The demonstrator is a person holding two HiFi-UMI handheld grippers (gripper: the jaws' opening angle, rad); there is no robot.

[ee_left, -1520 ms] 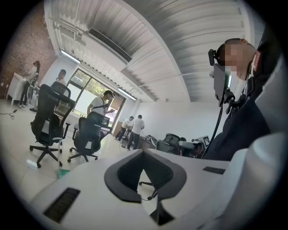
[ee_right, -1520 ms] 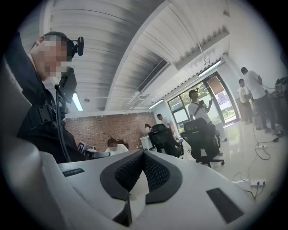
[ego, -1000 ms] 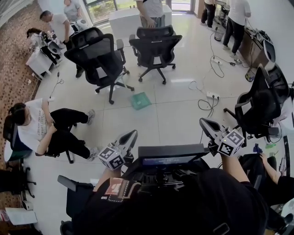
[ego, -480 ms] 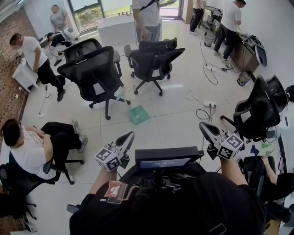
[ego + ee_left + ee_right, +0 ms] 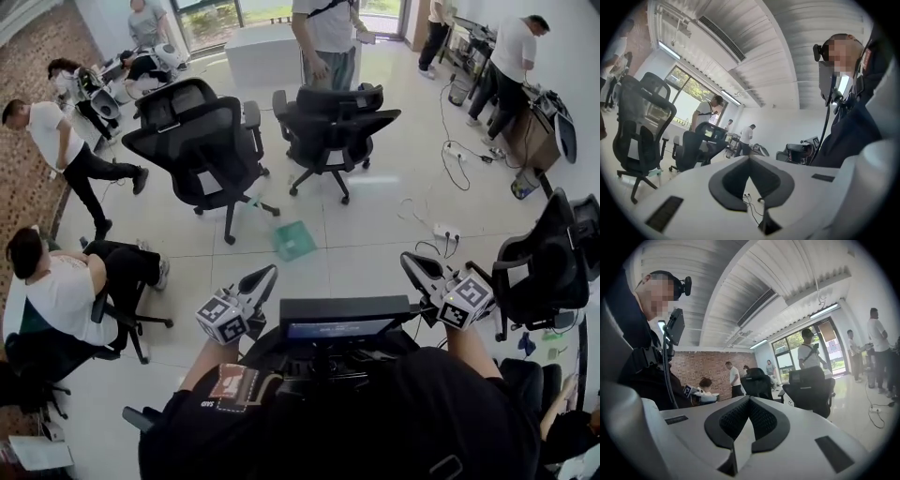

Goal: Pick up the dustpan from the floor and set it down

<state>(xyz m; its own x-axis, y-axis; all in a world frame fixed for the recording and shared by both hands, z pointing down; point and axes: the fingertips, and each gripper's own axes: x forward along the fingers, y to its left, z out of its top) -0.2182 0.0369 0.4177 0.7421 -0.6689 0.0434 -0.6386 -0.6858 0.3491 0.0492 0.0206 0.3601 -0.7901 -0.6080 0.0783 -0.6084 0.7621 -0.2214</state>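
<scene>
Find green dustpan [image 5: 294,240] flat on pale tiled floor [image 5: 375,234], far off from both grippers, on near side of two black office chairs [image 5: 208,150]

Read left gripper [image 5: 265,276] as clenched, pads meeting, nothing between; same for right gripper [image 5: 409,262], clenched on nothing; both held level at near edge

Expect light, stiff, smooth plastic, apt to skid on tile and slip from pads

Take hold probably at handle or raised rear rim; cannot make out handle from here
</scene>
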